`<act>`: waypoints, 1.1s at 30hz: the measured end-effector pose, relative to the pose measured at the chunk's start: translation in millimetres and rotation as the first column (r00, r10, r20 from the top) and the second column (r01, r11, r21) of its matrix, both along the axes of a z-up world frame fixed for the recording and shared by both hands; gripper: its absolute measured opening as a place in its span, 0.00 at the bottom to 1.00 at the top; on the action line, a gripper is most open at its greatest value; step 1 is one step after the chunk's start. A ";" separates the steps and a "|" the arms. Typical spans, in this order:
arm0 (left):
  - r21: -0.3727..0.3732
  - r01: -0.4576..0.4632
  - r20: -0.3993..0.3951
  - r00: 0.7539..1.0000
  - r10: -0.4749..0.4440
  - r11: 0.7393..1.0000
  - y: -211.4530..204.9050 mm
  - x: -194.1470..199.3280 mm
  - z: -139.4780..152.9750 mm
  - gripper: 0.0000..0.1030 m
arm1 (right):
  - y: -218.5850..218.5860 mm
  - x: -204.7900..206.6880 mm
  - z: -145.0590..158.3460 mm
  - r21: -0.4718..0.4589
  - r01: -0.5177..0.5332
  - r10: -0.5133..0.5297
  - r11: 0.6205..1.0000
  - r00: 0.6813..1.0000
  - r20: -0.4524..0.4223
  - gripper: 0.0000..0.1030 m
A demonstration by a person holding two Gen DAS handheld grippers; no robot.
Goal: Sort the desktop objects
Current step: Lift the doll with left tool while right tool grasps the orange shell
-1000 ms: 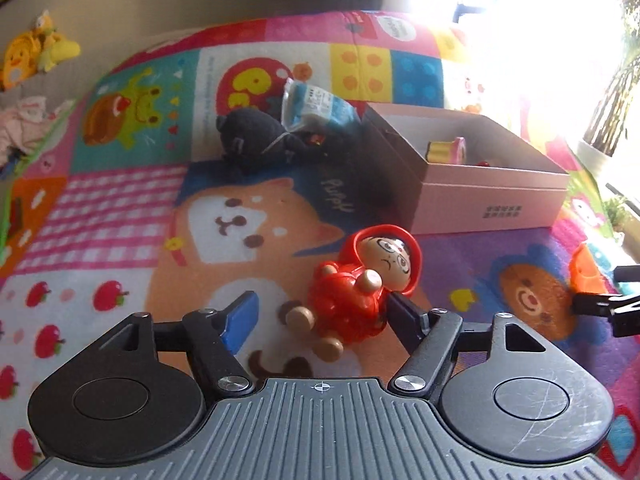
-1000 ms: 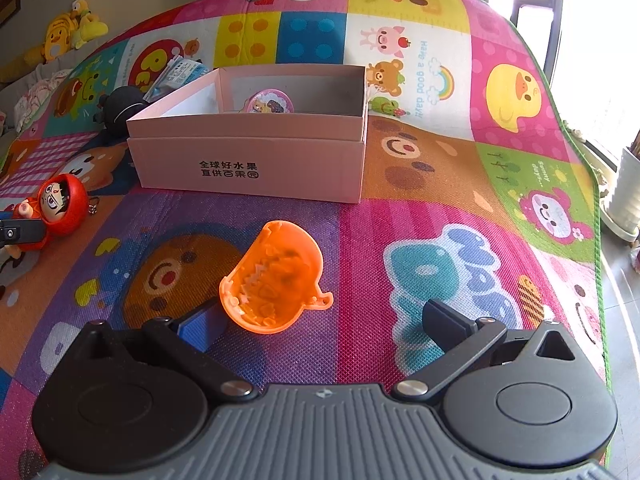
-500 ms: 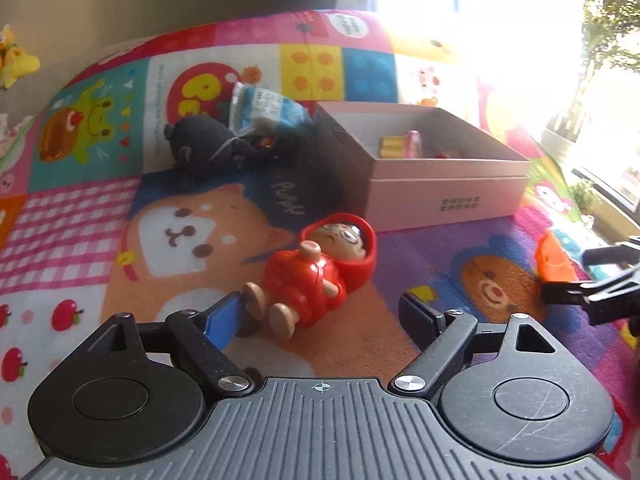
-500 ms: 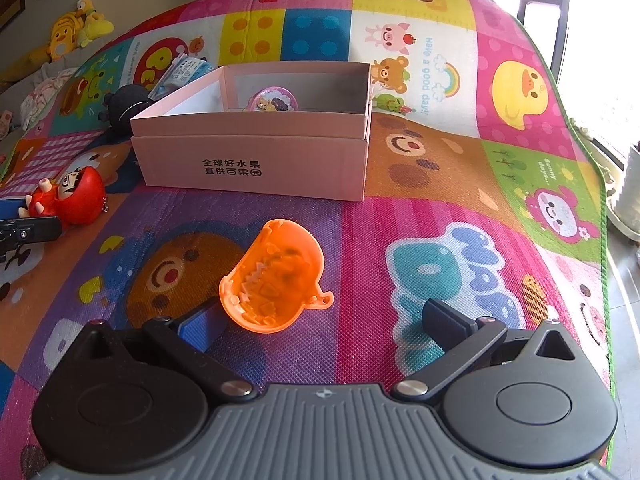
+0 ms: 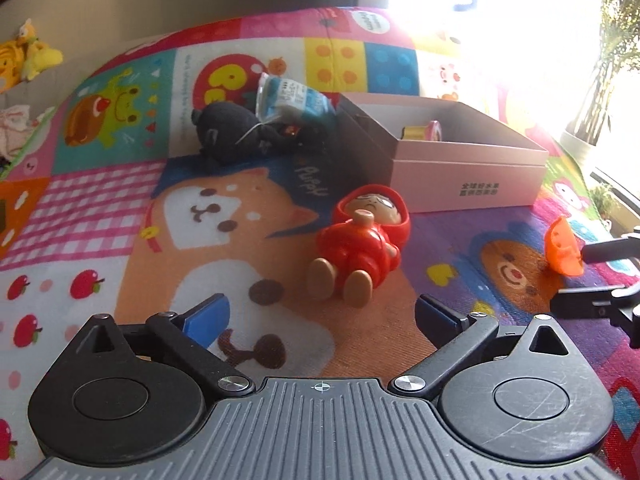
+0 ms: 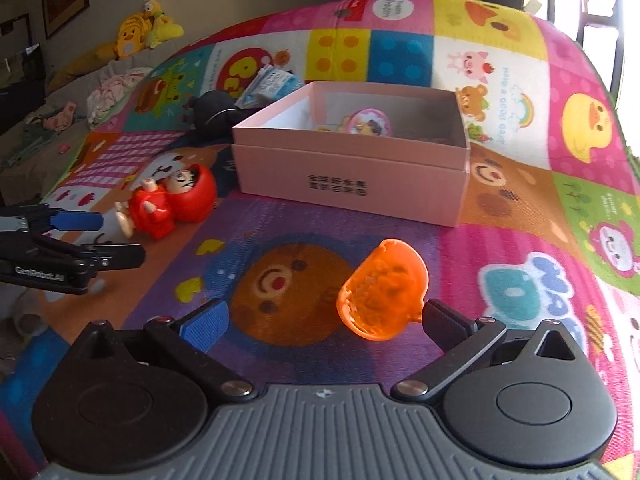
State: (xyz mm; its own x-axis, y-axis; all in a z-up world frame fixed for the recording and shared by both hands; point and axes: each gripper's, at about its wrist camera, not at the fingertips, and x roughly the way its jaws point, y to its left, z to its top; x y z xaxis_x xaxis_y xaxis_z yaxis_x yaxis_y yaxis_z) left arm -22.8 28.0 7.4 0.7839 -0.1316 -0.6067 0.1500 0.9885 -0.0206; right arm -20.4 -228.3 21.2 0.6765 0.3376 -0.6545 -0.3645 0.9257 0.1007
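Item 1: glossy red hard-plastic hooded doll with tan wooden-looking hands and feet (image 5: 362, 240). It is now found lying free on the colourful woven cartoon play mat (image 5: 100, 216), just ahead of the left tool (image 5: 320, 314), whose blue-padded fingers are spread wide and hold nothing; 1.0 s ago the doll sat between those fingers. A release or a lost grip is judged likely, so this piece remains unsorted.

Item 2: translucent orange plastic shell-shaped cup with a ridged interior (image 6: 382, 288). It now lies against the right finger of the right tool (image 6: 324, 316), whose fingers are spread; it sat nearer the left finger before. A pickup is judged imminent.

Item 3: open pink matte cardboard box (image 6: 352, 172), beyond both pieces, with 1 round pink-rimmed object (image 6: 368, 122) seen inside.
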 end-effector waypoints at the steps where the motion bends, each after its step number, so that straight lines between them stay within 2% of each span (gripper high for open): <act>1: -0.004 -0.011 0.000 1.000 0.011 1.000 2.2 0.2 0.2 0.99 | 4.6 0.4 0.9 0.023 -0.030 0.030 0.999 0.999 -0.017 1.00; 3: -0.009 -0.027 0.000 1.000 0.027 1.000 5.9 -0.2 -0.4 0.99 | 16.8 -5.8 5.6 0.050 -0.105 0.105 0.993 0.994 -0.012 1.00; 6: -0.026 -0.035 -0.008 0.999 0.034 0.999 9.7 -1.3 -2.5 0.99 | 28.2 -19.6 17.1 -0.017 -0.148 0.149 0.989 0.986 0.077 1.00; 8: -0.034 -0.037 -0.005 0.999 0.037 0.999 10.6 -1.0 -2.2 1.00 | 28.7 -19.7 20.6 -0.072 -0.109 0.116 0.991 0.987 0.109 1.00; 11: -0.038 -0.033 -0.008 0.999 0.032 0.999 9.8 -0.5 -3.1 1.00 | 23.6 -8.2 15.3 -0.126 -0.024 0.038 0.992 0.993 0.108 1.00; 17: -0.042 -0.011 0.013 1.000 0.011 0.999 7.3 -2.4 -0.2 1.00 | 9.5 17.1 -1.7 -0.067 0.083 -0.082 0.994 0.997 0.015 0.98; 21: -0.008 0.042 0.055 0.998 -0.042 0.999 -9.8 5.1 6.4 1.00 | 13.6 20.6 -1.8 -0.068 0.085 -0.083 0.994 0.996 0.040 0.87; 23: 0.019 0.062 0.080 0.995 -0.063 0.998 -19.5 11.8 8.6 1.00 | 18.2 22.8 -1.3 -0.085 0.071 -0.068 0.994 0.997 0.041 0.72; 24: 0.037 0.062 0.087 0.994 -0.065 0.997 -24.8 16.6 9.1 0.99 | 21.1 24.1 -1.3 -0.096 0.062 -0.059 0.993 0.998 0.036 0.68; 25: 0.051 0.063 0.087 0.994 -0.067 0.997 -29.2 21.2 9.2 0.99 | 23.1 24.8 -1.6 -0.107 0.053 -0.050 0.993 0.998 0.028 0.58; 26: 0.061 0.071 0.084 0.994 -0.076 0.996 -33.6 26.3 9.1 0.99 | 25.0 25.6 -2.1 -0.119 0.045 -0.044 0.992 0.999 0.018 0.54; 27: 0.069 0.081 0.079 0.993 -0.086 0.994 -37.4 30.2 8.8 0.97 | 25.6 25.0 -2.5 -0.124 0.043 -0.041 0.991 0.999 0.016 0.54; 28: 0.078 0.089 0.072 0.993 -0.094 0.993 -41.0 33.5 8.4 0.87 | 25.2 23.8 -2.5 -0.123 0.042 -0.040 0.991 0.999 0.018 0.54; 30: 0.086 0.105 0.050 0.993 -0.109 0.991 -46.2 39.7 6.7 0.74 | 23.9 21.5 -2.5 -0.125 0.037 -0.036 0.991 0.999 0.017 0.54; 33: 0.072 0.095 0.034 0.995 -0.098 0.993 -47.1 46.8 3.8 0.74 | 21.4 18.9 -2.2 -0.124 0.035 -0.034 0.992 0.999 0.011 0.54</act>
State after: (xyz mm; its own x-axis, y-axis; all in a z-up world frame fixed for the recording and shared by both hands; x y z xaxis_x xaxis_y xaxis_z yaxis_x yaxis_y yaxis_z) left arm 24.0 -19.2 11.2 0.7919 -0.1662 -0.5877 0.2443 0.9681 0.0554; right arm -1.5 -206.9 19.0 0.6926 0.2303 -0.6836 -0.3323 0.9430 -0.0190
